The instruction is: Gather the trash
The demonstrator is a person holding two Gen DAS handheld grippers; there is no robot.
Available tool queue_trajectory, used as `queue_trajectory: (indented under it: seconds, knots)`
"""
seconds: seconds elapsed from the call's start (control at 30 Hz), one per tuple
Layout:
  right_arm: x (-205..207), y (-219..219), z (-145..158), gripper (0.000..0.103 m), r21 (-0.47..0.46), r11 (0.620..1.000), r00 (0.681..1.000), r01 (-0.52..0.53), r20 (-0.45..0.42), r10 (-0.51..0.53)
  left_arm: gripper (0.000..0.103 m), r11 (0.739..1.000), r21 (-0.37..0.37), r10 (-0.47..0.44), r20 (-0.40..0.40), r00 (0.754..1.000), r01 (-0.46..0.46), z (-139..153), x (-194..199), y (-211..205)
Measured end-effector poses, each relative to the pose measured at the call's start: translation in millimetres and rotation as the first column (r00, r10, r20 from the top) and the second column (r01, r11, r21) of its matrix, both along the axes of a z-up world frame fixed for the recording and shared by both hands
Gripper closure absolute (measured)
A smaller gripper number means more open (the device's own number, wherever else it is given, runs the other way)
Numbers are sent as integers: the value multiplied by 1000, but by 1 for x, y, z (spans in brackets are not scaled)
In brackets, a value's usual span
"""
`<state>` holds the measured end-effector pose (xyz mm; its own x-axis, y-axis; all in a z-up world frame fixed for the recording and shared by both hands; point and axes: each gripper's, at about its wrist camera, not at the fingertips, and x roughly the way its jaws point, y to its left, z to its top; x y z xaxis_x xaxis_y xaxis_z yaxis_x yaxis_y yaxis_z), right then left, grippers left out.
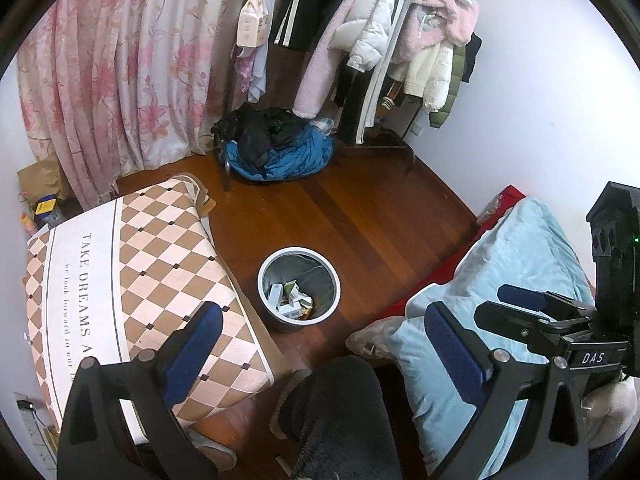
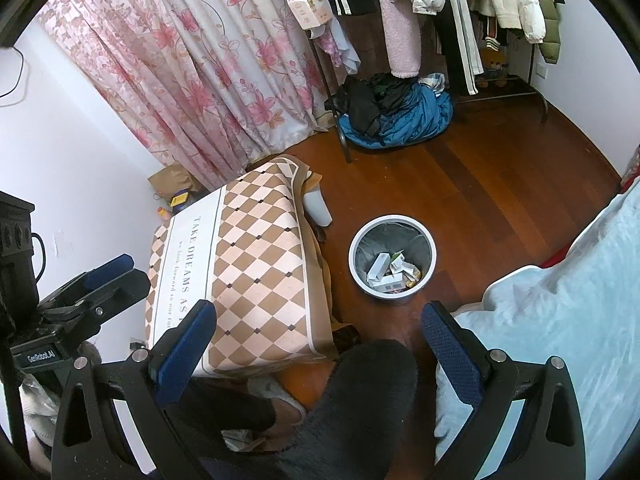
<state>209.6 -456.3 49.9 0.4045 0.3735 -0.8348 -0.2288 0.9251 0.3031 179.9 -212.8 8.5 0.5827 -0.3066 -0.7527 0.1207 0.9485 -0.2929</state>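
A round white trash bin (image 1: 299, 322) with a grey liner stands on the wooden floor; it also shows in the right wrist view (image 2: 392, 294). Inside lie several small white cartons and wrappers (image 1: 290, 300) (image 2: 390, 274). My left gripper (image 1: 320, 344) is open and empty, held above and in front of the bin. My right gripper (image 2: 318, 344) is open and empty too, also above the floor near the bin. The right gripper appears at the right edge of the left wrist view (image 1: 520, 308), and the left gripper at the left edge of the right wrist view (image 2: 108, 276).
A low table with a checkered cloth (image 1: 160, 264) (image 2: 248, 256) stands left of the bin. A light blue quilt on a bed (image 1: 500, 280) (image 2: 560, 320) lies to the right. A blue and black clothes heap (image 1: 276, 148) and a loaded clothes rack (image 1: 380, 40) stand behind. My dark-trousered knee (image 1: 340, 412) is below.
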Motion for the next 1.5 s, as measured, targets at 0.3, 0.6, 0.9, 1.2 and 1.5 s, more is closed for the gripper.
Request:
queue_trajectory:
  seconds: [0.3,0.6,0.9,1.2,1.5]
  knots:
    - [0,-8,-2,0,3,1000,1000,-19,-9,19,0,1000,-8,2,-12,1000,-2,0,-1,2]
    - [-1,-6,-1,0,2,1000,1000,-24,-9,24,0,1000,-11,5,-13,1000,-5,0,-2,4]
    - [0,-1,4,0,0,999,999,-46,-10,46,0,1000,-12,4,-13,1000,-4,0,-1,4]
    - [0,3,5,0,1,999,999,-48,-11,48,0,1000,-14,8,-12,1000,-9,0,-3,6]
    - [1,6,7,0,2,999,999,-52,-13,52,0,1000,-16,9,-12,1000,-9,1,-4,8]
